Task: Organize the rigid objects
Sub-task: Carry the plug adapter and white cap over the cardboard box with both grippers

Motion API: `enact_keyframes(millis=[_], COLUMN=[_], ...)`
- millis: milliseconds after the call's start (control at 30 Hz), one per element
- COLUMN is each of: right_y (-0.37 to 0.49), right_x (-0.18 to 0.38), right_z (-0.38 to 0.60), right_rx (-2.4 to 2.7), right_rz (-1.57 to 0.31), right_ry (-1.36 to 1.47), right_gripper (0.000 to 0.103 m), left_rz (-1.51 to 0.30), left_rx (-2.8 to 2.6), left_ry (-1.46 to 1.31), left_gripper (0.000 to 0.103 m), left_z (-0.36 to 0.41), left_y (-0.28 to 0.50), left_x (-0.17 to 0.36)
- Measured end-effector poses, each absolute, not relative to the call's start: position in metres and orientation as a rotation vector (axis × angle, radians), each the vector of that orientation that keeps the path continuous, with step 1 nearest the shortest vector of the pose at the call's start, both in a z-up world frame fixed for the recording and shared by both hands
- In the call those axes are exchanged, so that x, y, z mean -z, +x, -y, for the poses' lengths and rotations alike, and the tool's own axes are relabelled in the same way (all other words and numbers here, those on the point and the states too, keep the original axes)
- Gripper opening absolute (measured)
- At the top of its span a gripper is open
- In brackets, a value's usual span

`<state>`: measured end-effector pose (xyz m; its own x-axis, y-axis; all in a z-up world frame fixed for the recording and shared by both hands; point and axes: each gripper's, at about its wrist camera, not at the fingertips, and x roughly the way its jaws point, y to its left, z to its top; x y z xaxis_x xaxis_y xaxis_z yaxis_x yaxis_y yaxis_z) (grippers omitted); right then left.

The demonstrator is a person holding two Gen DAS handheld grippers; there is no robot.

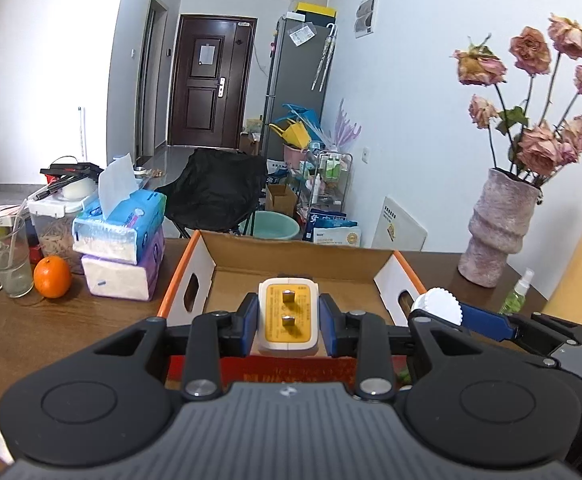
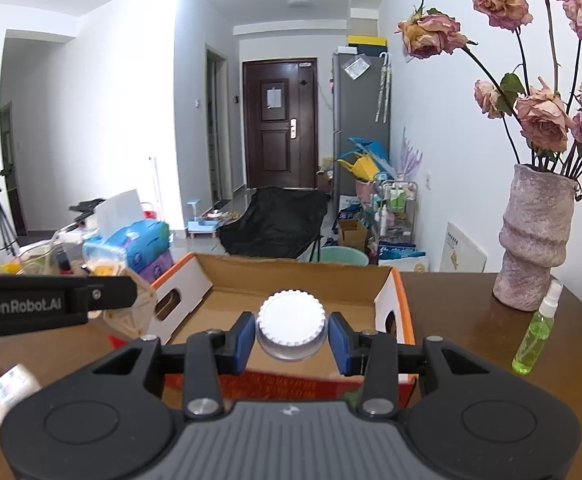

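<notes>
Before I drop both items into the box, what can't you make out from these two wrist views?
- Cardboard box floor, near part: hidden in both views by the grippers and their loads.
- White-capped container: the right view shows mostly its cap; the body is hidden behind it.
- Plug adapter: its far side faces away in the left view.
- Yellow object: cut off by the right edge.

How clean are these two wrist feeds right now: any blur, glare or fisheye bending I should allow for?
Left wrist view: sharp on the charger plug and cardboard box; walls and door frame bow from fisheye, dark corners. Right wrist view: white cap crisp, but the left-edge clutter and tissue packs are smeared; ceiling top left washes out bright.
</notes>
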<state>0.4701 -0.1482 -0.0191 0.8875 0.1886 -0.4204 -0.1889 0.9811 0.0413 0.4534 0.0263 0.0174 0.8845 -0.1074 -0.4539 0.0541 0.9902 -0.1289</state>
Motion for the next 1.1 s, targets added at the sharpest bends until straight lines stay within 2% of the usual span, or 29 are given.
enact_keyframes(millis=[633, 1100], right_y=[0.568, 0.613], right_x=[0.036, 0.074], right_z=[0.154, 0.151], right_rx=[-0.145, -0.102], right_rz=[-0.472, -0.596], right_ry=[0.039, 0.024], right_gripper=[0.039, 0.039], left_rz=[-0.506, -0.656], left_rx=[0.061, -0.002], left_ry=[-0.08, -0.063], left_gripper=[0.032, 0.032], left_z=[-0.012, -0.018], left_y=[0.557, 0.611], left_x=[0.002, 0.045])
